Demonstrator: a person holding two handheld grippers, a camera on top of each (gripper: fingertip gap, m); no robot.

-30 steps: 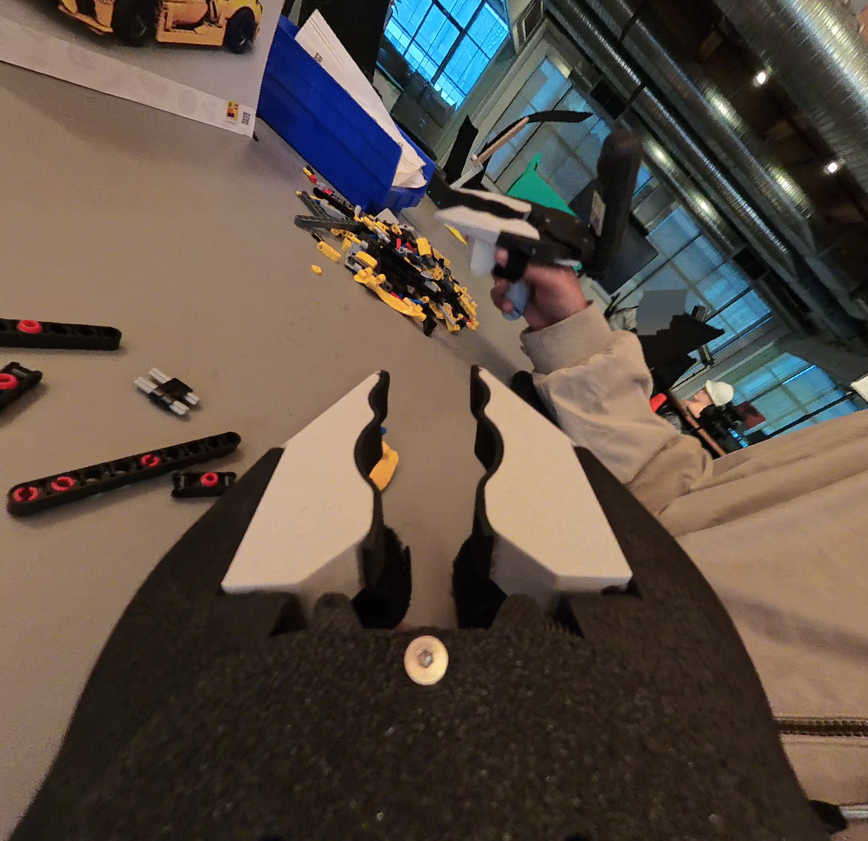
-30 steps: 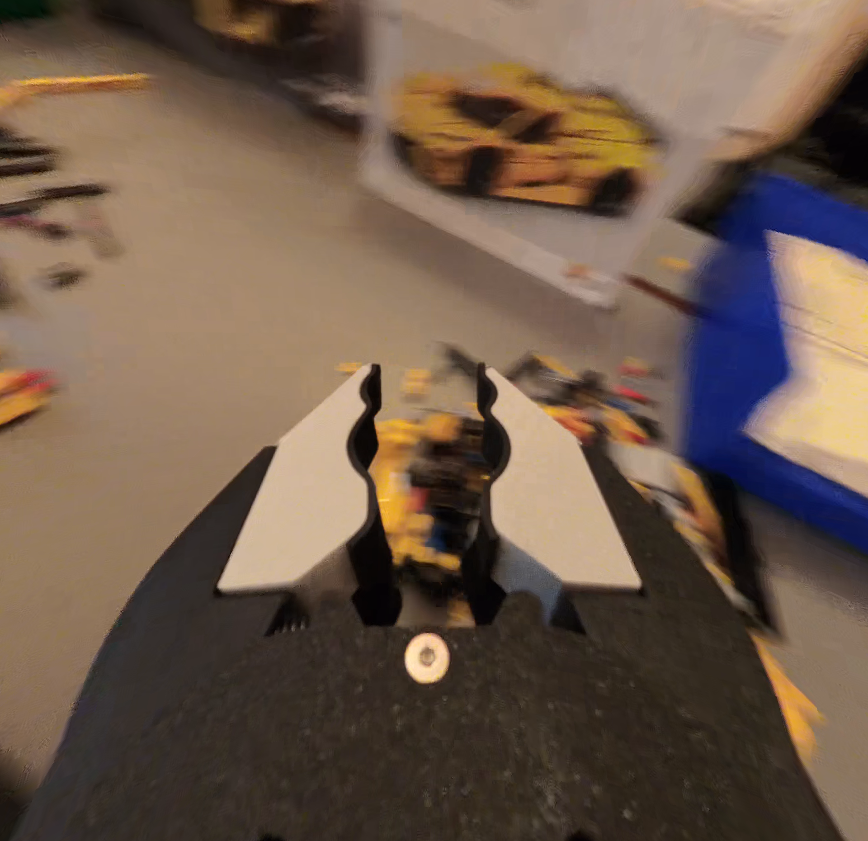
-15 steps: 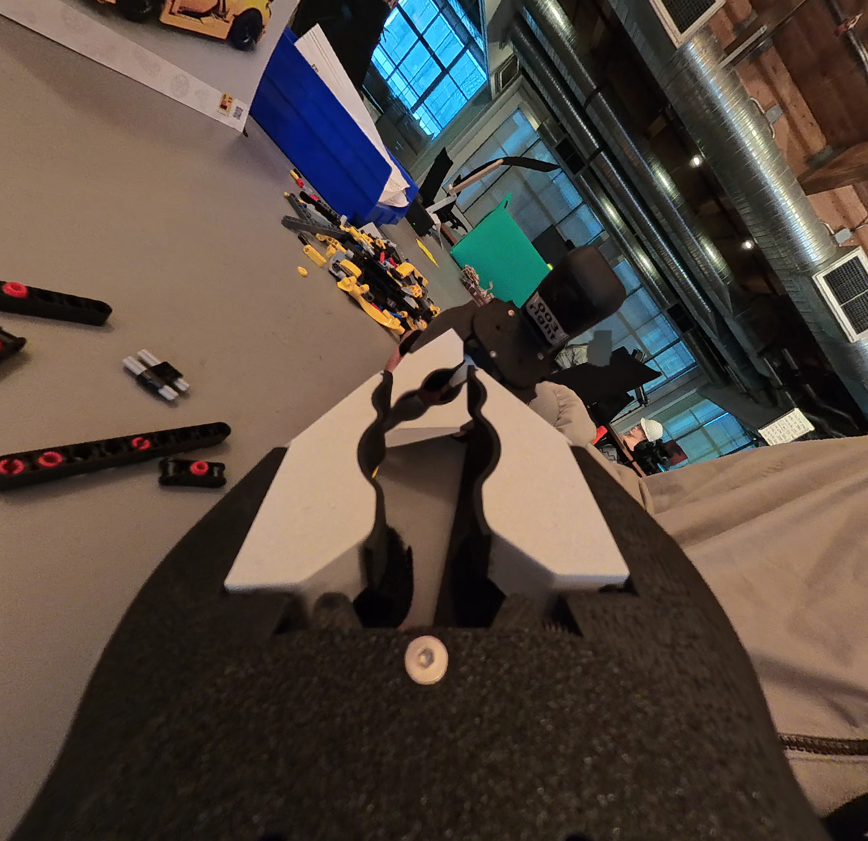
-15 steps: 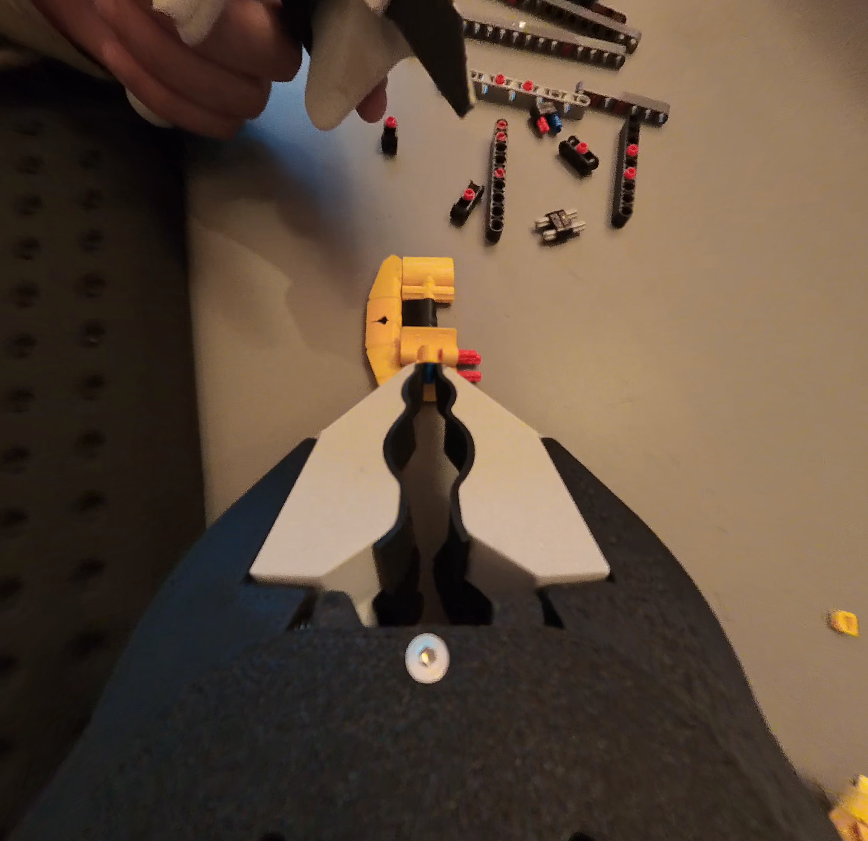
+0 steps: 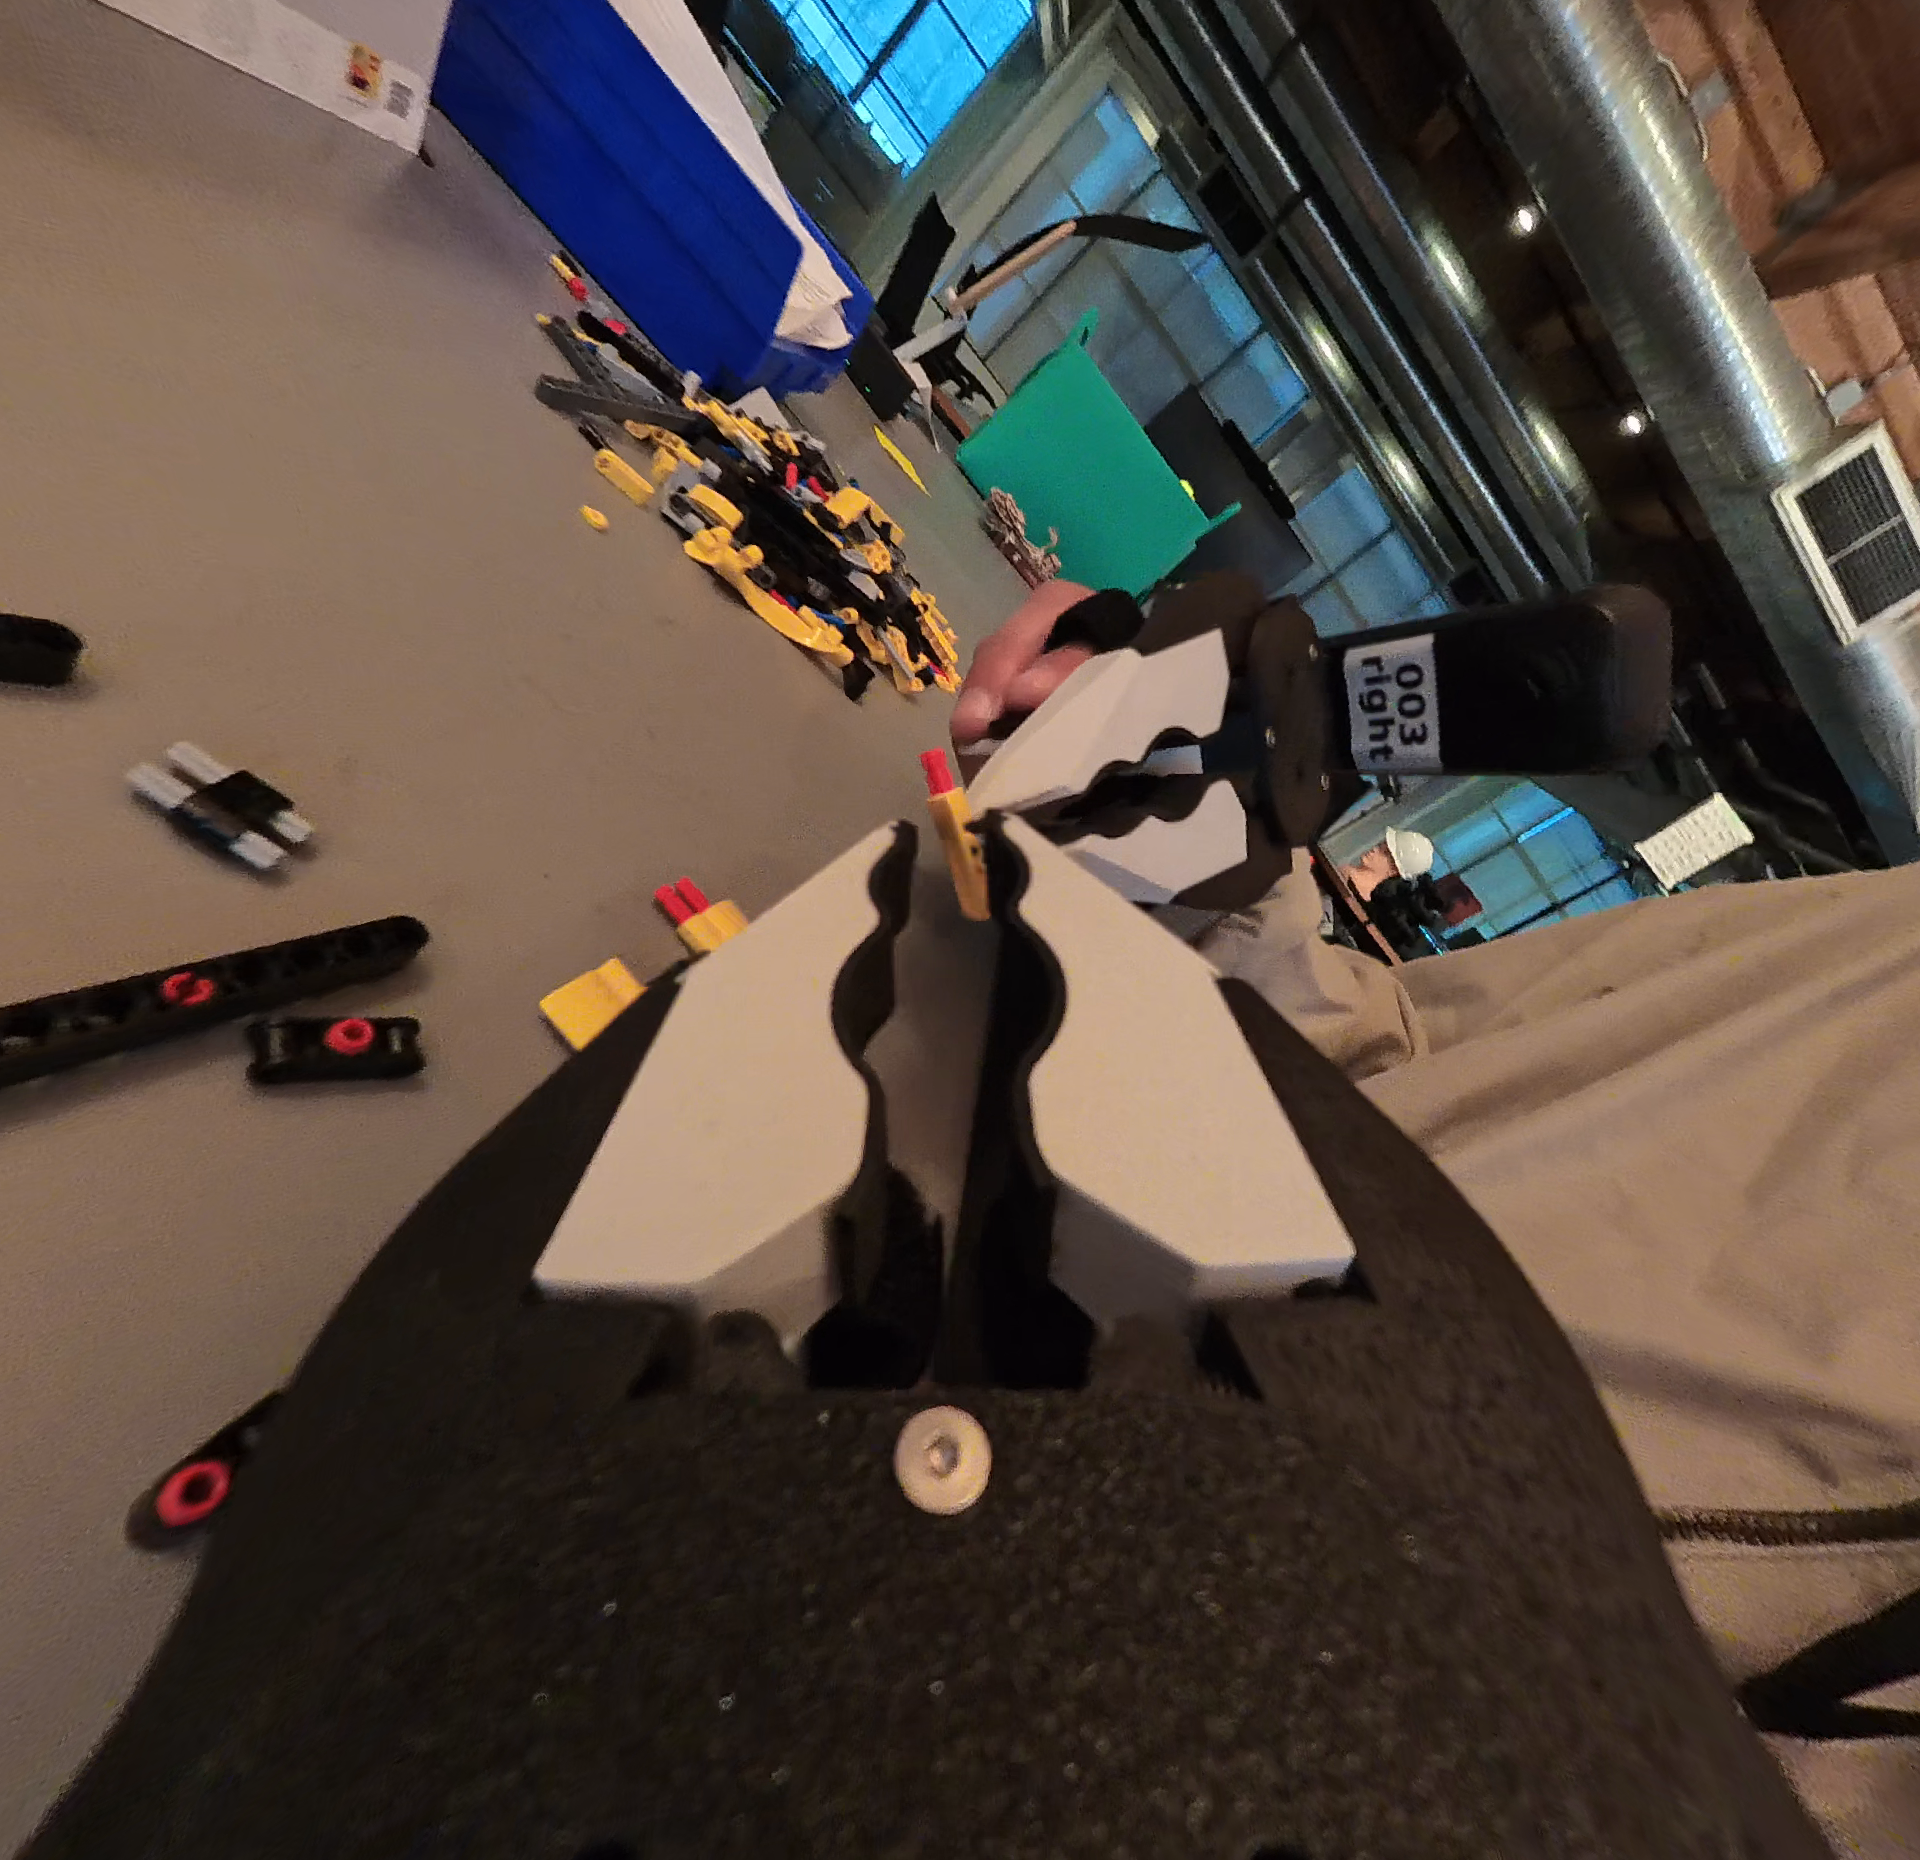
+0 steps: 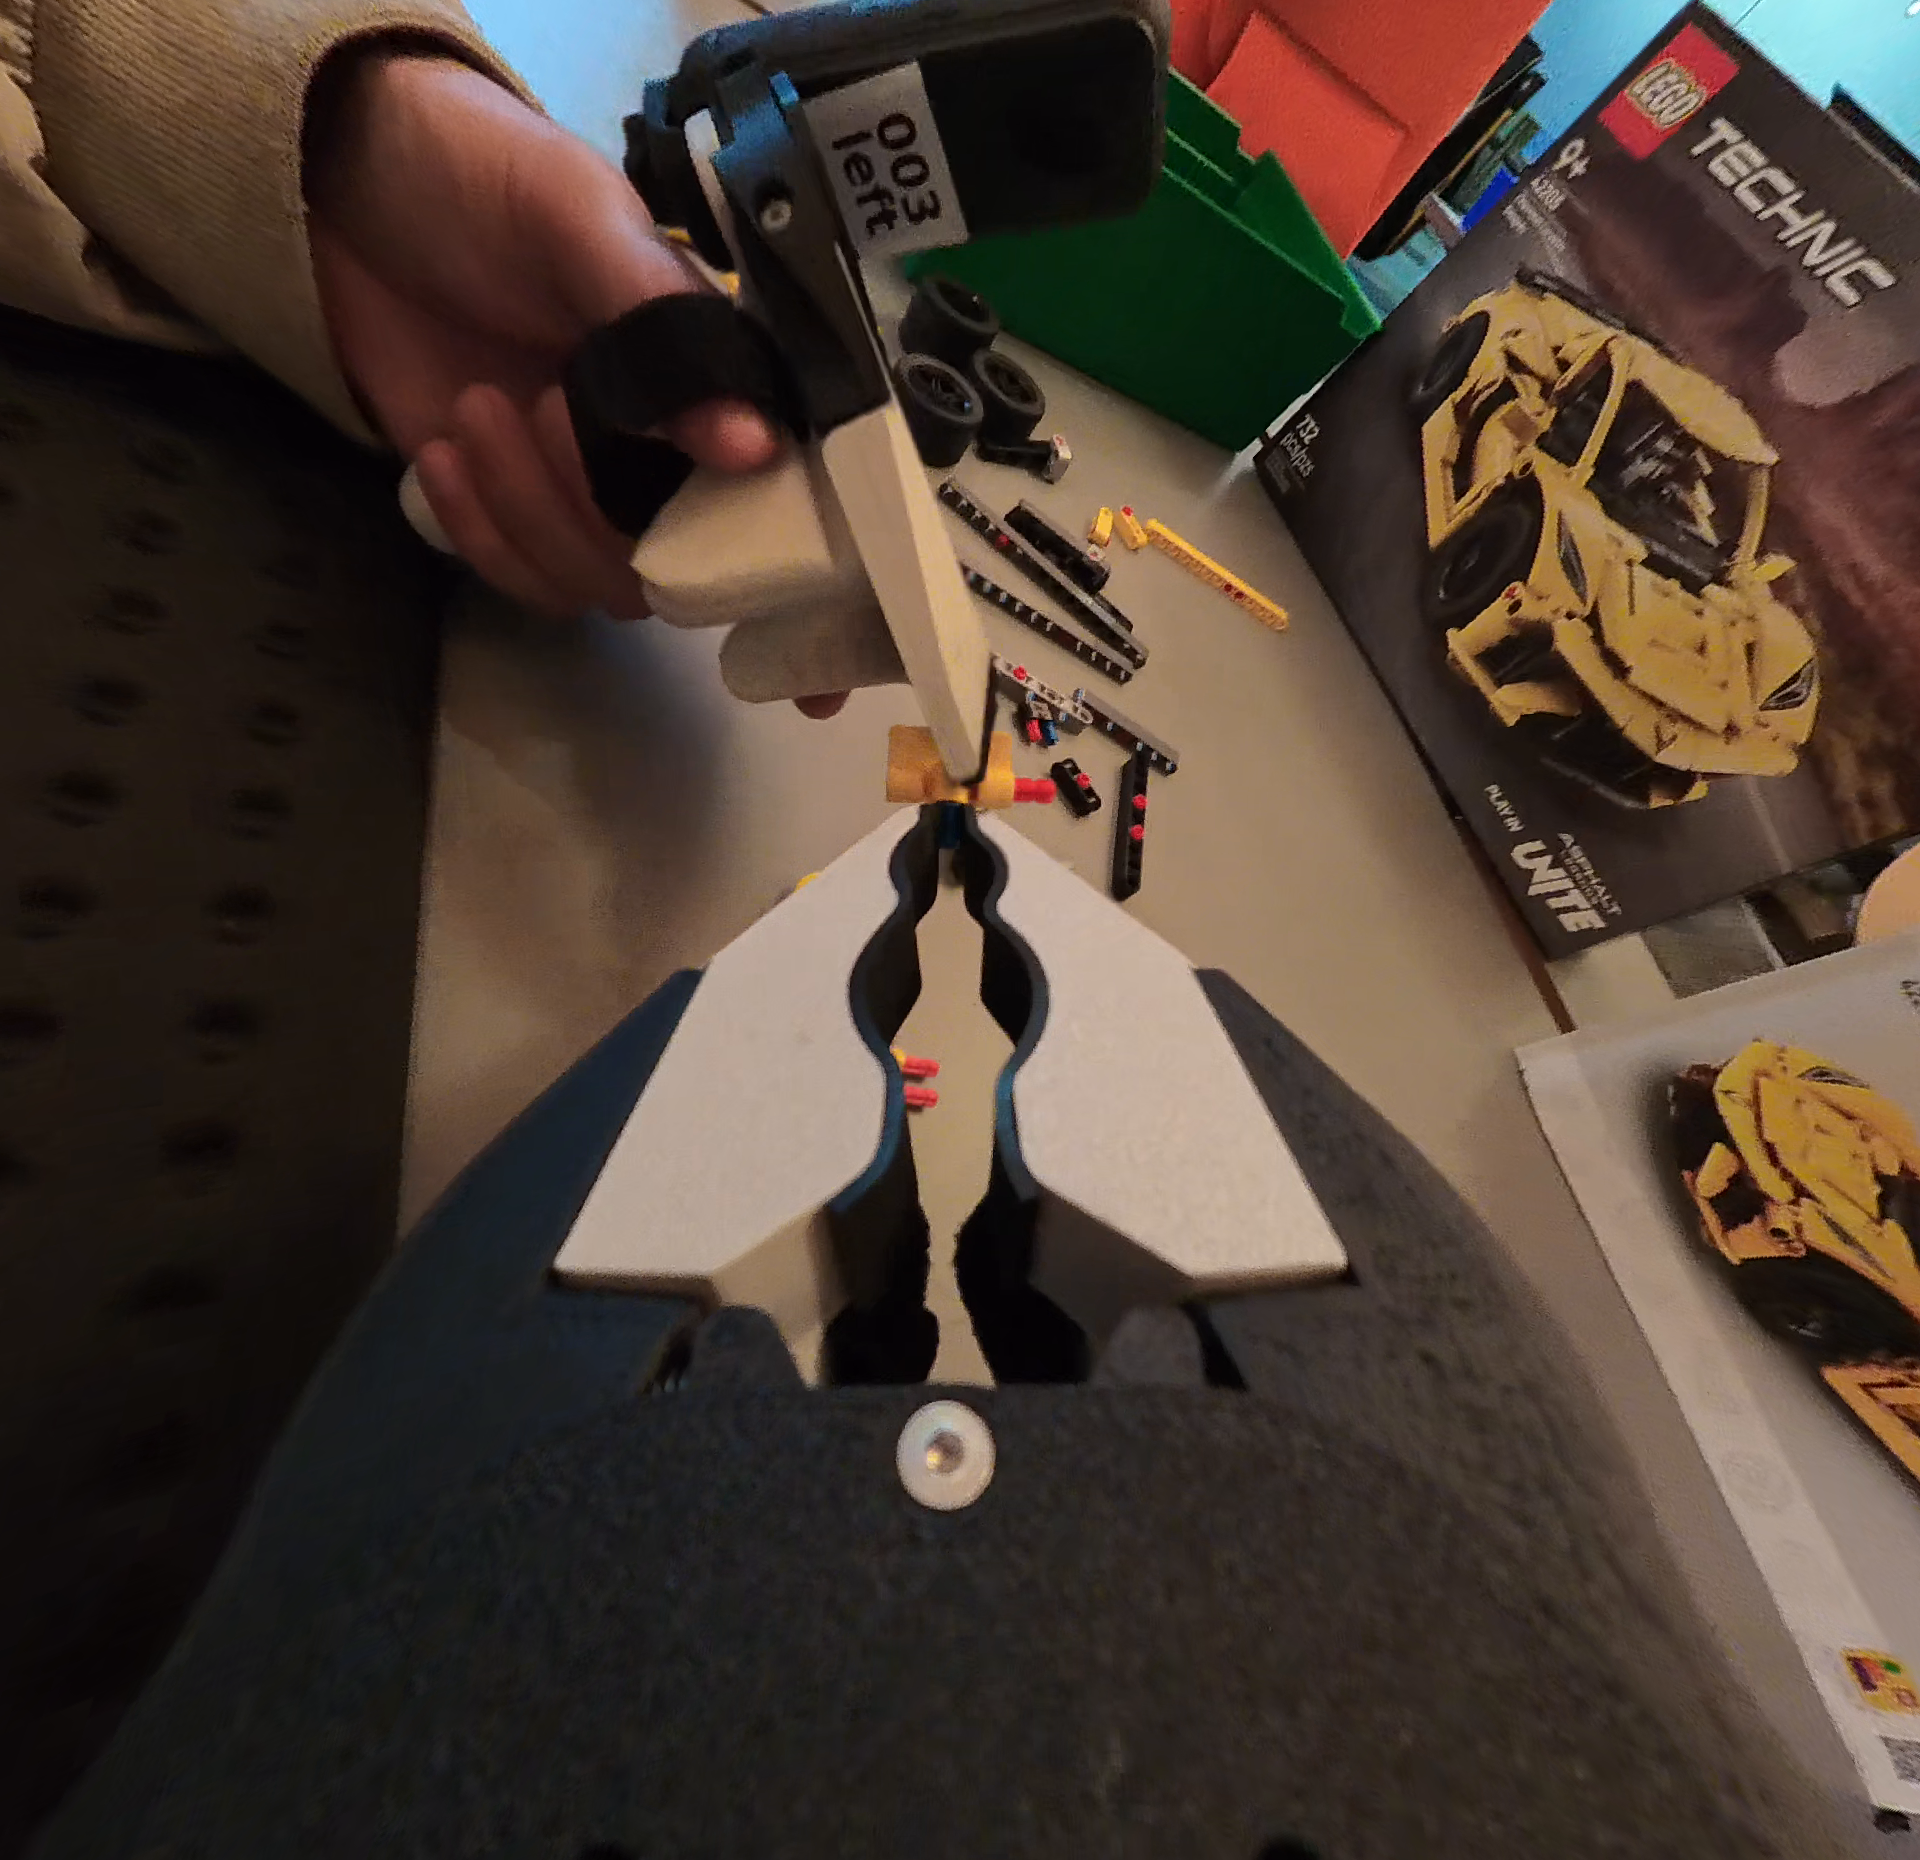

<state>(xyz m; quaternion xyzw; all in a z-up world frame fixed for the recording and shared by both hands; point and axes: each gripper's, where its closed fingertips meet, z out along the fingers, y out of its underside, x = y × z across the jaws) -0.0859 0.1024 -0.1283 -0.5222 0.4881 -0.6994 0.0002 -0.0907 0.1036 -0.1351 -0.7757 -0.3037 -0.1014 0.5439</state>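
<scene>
Left wrist view: the left tongs (image 5: pixel 951 844) are clenched on a small yellow piece (image 5: pixel 964 860), held up off the counter (image 5: pixel 312 460), with a red pin (image 5: pixel 934 768) sticking out of its far end.
Right wrist view: the right tongs (image 6: pixel 948 836) are pinched almost closed on a blue peg (image 6: pixel 948 823) that pokes from the underside of the same yellow piece.
Contact: both pairs of tongs meet tip to tip at this one small assembly, each gripping a different part of it.
Below the tongs: a larger yellow sub-assembly (image 5: pixel 709 922) with two red pins lies on the counter just beside the left tongs, apart from the held piece.
Laid out: black beams (image 5: pixel 208 989) and short connectors lie in a loose row to the left.
Unsorted: a parts pile (image 5: pixel 800 553) sits well apart, near a blue bin (image 5: pixel 623 148).
Backdrop: a kit box (image 6: pixel 1610 460), a booklet (image 6: pixel 1714 1447) and loose black wheels (image 6: pixel 956 366).
</scene>
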